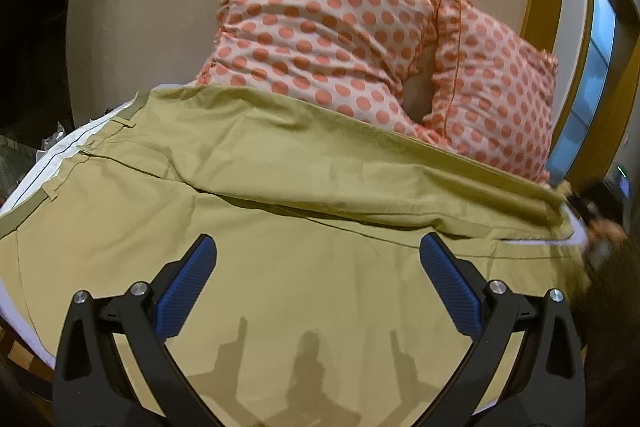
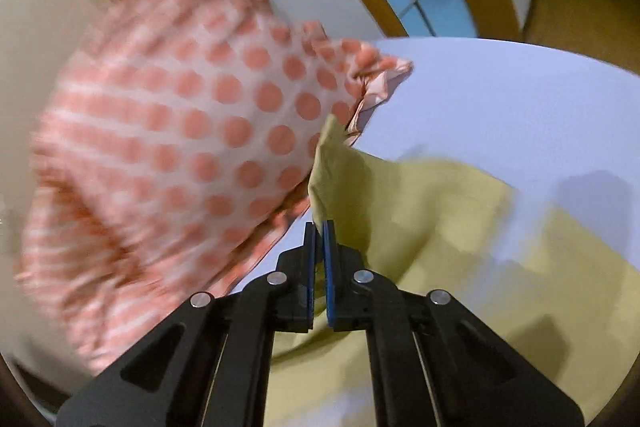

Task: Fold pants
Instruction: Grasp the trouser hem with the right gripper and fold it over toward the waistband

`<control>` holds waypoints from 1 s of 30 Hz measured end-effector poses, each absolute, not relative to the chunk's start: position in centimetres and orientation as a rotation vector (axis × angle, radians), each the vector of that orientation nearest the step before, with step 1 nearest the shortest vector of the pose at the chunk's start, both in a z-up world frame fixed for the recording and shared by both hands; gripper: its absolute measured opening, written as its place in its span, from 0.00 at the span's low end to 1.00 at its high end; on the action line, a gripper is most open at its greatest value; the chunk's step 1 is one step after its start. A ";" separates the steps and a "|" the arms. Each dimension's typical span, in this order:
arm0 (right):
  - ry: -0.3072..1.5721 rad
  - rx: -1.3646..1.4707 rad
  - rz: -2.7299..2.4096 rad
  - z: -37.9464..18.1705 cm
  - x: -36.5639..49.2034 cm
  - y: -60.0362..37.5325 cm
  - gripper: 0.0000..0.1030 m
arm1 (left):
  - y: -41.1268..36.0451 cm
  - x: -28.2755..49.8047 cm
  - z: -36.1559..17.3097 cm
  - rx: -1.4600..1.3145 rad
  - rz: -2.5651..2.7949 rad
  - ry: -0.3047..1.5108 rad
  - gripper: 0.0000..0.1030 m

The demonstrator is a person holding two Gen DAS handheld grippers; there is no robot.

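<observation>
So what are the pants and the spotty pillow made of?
The khaki pants look like matte woven cotton twill: no shine, soft creases, stitched belt loops. The polka-dot pillow seems a thin, light cotton-like cover with ruffled edges over soft stuffing, since it dents and bulges. The right gripper pinches the pants fabric into a limp peak, so it's fairly thin.

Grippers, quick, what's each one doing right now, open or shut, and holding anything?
Left gripper: open, holding nothing, over the pants.
Right gripper: shut on a raised fold of the pants, beside the pillow.
</observation>
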State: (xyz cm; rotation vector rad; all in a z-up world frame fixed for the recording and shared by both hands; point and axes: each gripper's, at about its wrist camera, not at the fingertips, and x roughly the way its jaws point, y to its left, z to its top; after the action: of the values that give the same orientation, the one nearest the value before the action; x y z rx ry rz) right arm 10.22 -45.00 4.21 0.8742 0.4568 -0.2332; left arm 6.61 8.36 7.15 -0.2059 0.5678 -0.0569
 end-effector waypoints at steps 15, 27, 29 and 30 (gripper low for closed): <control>0.628 1.120 -0.164 -0.8 4.6 -45.2 0.51 | 11.2 10.4 9.0 -0.373 -0.180 0.581 0.98; 0.401 1.101 -0.038 1.3 2.8 -46.5 0.02 | 15.7 23.2 6.9 -0.537 -0.086 0.762 0.91; 0.394 1.104 -0.029 1.5 2.7 -46.6 0.02 | 16.0 25.6 6.0 -0.575 -0.065 0.810 0.83; 0.391 1.099 -0.025 1.6 2.6 -46.6 0.02 | 16.1 26.8 5.5 -0.583 -0.046 0.824 0.82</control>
State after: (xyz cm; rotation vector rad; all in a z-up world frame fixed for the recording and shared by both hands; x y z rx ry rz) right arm 2.59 -46.61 1.60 1.0993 0.3912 -0.0250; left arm 26.76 16.10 5.55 -0.5829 0.8245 -0.0457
